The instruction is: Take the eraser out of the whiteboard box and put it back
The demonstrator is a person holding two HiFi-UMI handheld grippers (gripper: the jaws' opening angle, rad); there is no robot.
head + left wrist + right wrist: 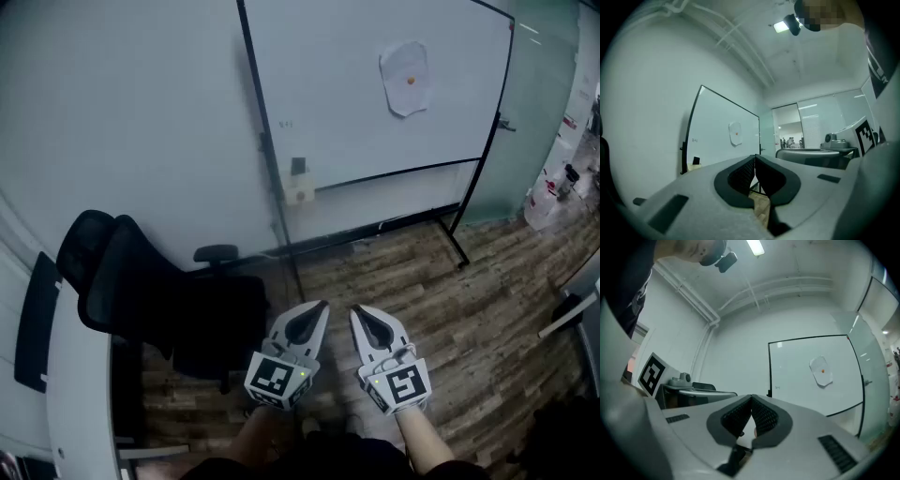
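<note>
1. Eraser [298, 166]: a small dark block standing upright in the pale box [300, 190]. Its top pokes out above the box rim.
2. The box hangs on the left post of the whiteboard [375, 84], at about the level of the board's lower edge. In the left gripper view the eraser [696, 160] and box [695, 166] show small at the board's left post, well beyond the jaw tips.
3. Left gripper [320, 308]: held low in front of the person, pointing level toward the board stand. In its own view the left gripper [754, 157] has its jaws clenched tip to tip, with nothing between them.
4. Right gripper [357, 313]: just beside the left one, with the tips of the two near each other. In its own view the right gripper [751, 397] is tipped slightly upward. Its jaws also meet at the tips, with nothing between them.
5. Both grippers are well apart from the eraser and the box; neither touches the board.
6. A white sheet of paper [406, 78] with an orange dot is stuck on the upper right part of the board.
7. A black office chair [141, 281] stands left of the board stand, on the wood-pattern floor [450, 281].
8. The board sits on a black frame with feet, close against the pale wall [122, 103].
</note>
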